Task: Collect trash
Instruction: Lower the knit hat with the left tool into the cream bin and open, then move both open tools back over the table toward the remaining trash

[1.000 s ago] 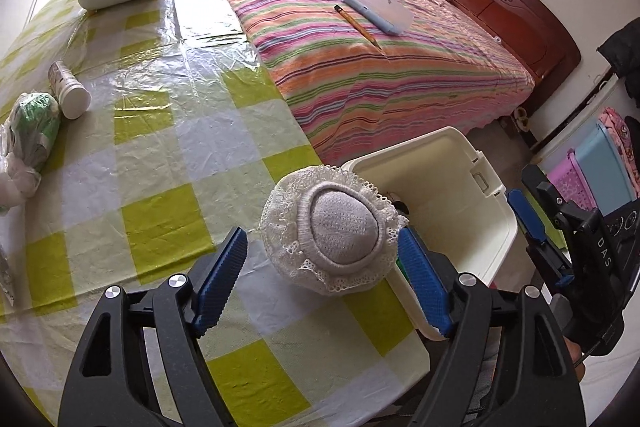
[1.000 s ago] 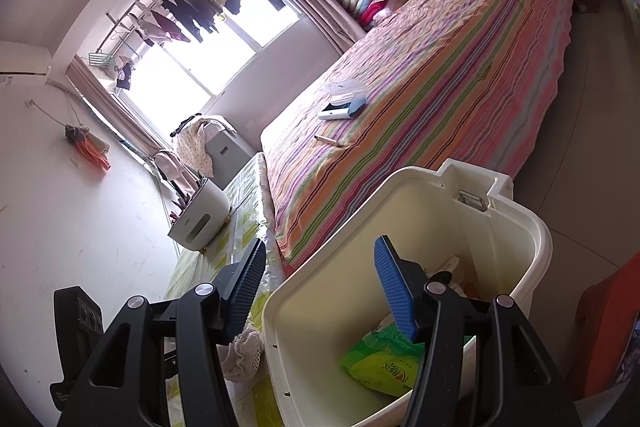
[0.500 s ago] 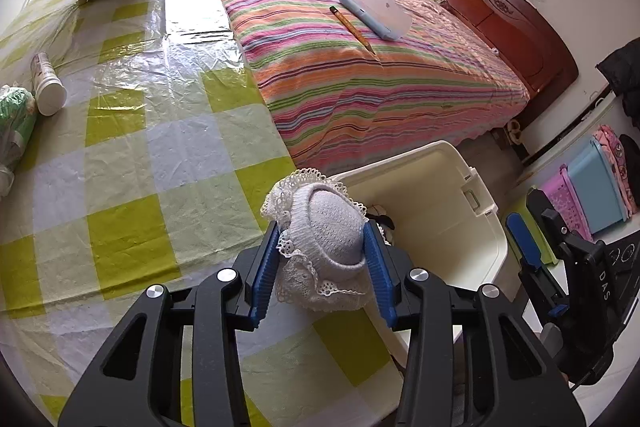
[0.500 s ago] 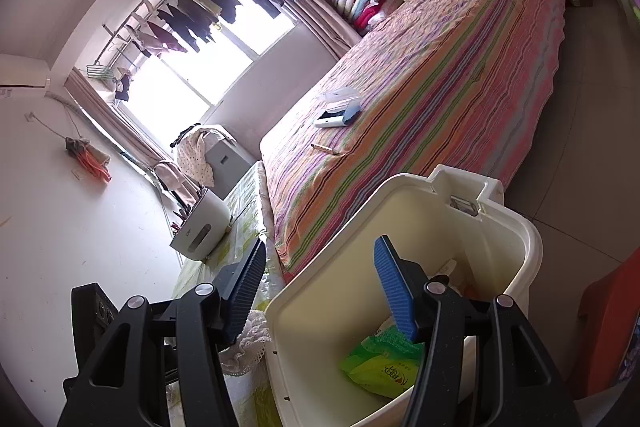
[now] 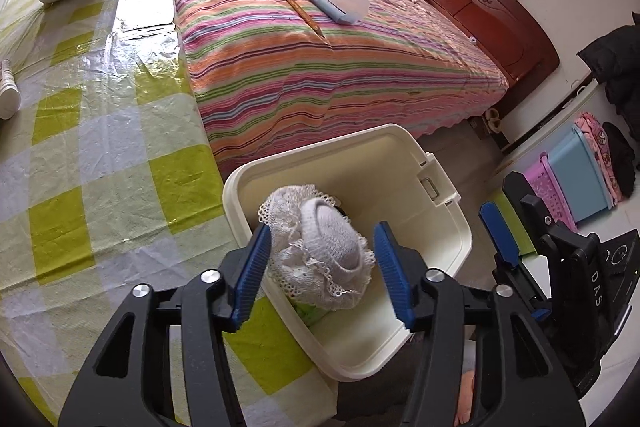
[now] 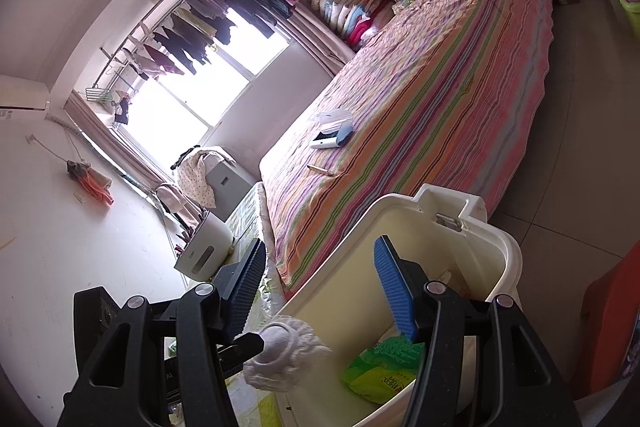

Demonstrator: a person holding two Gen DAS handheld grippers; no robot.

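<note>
The lace-trimmed white cloth [image 5: 320,251], bunched like a small cap, now sits low in the middle of the left wrist view, directly over the open mouth of the cream bin [image 5: 440,215]; a second ago it lay on the green-checked tablecloth [image 5: 100,155] just beside the bin's rim, and half a second ago it was pinched tight between the blue pads. The left gripper [image 5: 322,267] has since carried it sideways off the table edge, and its jaws are opening: the left pad looks to be still brushing the lace, while a clear gap shows between the cloth and the right pad, so the grip is letting go rather than holding. In the right wrist view the same cloth shows at the lower centre, just over the near rim of the bin, with a green wrapper [image 6: 380,367] already lying inside. The right gripper [image 6: 320,287] has not changed; its jaws stand part open astride the bin's near wall, one finger inside and one outside, and whether the pads actually press on that wall I cannot tell. By my reading this piece is as good as binned, and the task can turn to what remains on the table, such as the white bottle [image 5: 8,99] at the left edge of the frame.
</note>
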